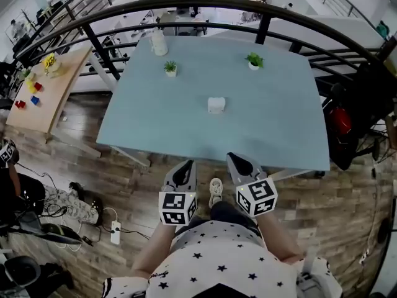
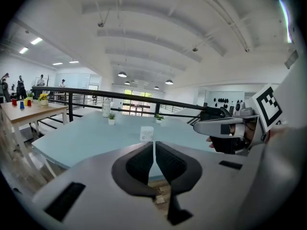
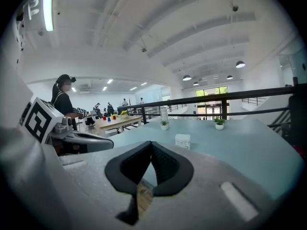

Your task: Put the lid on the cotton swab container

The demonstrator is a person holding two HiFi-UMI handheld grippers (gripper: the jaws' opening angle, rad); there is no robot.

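Off the table (image 1: pixel 279 120) edge, left gripper (image 1: pixel 189 165) and right gripper (image 1: pixel 233 159) hover, jaws together.

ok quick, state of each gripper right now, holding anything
Left gripper: closed, jaws together, holding nothing.
Right gripper: closed, jaws together, holding nothing.

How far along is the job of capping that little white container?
Either finished or not begun: the container stands mid-table, no loose lid in sight, and whether it is capped is too small to tell. Nothing is in hand: left gripper and right gripper are shut, empty, short of the table. If uncapped, everything remains.
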